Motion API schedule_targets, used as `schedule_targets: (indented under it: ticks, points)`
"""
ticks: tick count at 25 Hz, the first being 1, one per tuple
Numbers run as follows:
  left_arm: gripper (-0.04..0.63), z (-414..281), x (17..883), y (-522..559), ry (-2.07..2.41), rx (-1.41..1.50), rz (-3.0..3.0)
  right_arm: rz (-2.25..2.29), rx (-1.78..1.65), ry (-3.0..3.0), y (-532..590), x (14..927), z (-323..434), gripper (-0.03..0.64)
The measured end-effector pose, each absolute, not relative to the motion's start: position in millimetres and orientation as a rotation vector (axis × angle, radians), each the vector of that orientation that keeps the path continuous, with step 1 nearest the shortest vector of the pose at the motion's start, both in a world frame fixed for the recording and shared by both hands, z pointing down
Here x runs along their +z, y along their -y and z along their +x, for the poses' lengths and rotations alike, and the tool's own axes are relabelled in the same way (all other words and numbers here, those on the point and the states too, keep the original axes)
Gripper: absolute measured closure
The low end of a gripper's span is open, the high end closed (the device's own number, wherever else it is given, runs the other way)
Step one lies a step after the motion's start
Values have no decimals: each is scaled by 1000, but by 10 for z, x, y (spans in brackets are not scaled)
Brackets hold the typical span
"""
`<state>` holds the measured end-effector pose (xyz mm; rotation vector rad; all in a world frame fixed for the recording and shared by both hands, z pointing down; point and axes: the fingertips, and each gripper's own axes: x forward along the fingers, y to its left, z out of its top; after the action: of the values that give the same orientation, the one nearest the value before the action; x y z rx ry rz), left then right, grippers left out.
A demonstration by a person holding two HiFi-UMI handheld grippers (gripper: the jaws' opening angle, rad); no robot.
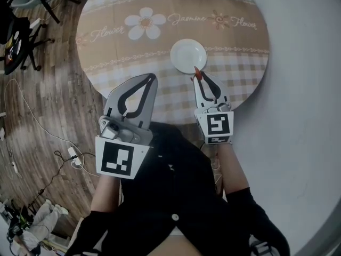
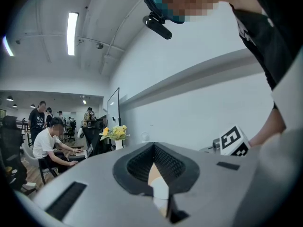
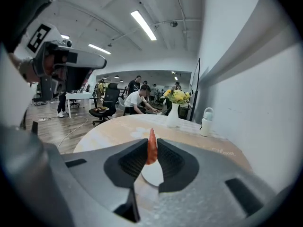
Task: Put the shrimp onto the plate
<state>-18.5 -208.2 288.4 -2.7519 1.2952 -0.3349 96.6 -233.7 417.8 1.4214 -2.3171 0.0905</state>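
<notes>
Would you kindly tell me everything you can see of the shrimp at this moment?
The shrimp is a small, slender, orange-red piece that looks glossy like plastic and tapers to a point. It stands nearly upright, pinched between the dark ribbed pads of the right gripper, with its pointed tip poking out beyond them. It is over the near edge of the round white plate and seems to be just above it, with only the gripper touching it.

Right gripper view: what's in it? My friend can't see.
The right gripper pinches an orange-red shrimp between its two dark jaws. A white plate lies on the round table just beyond, with a vase of yellow flowers at the far edge.
</notes>
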Motion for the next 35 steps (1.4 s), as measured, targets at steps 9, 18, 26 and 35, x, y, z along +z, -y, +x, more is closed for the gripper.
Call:
schedule_targets:
  ticks: [9,18,26,35]
  points:
    - [594,-208,2970,2115,-1320,-348,-2759,1348,181,2253,2443,4726,999,568]
    - [592,-242,3009,2107,-1334,-365,-2753,1265,253,2213,2571,5148,937,568]
    - [594,-293,3020,2091,-1365,-364,-2738,1205,293,2156,2771,5476,937,568]
    - [594,-342,3090,2069,-1403,-380,-2736,1139,275,2083,3012,5785,947,568]
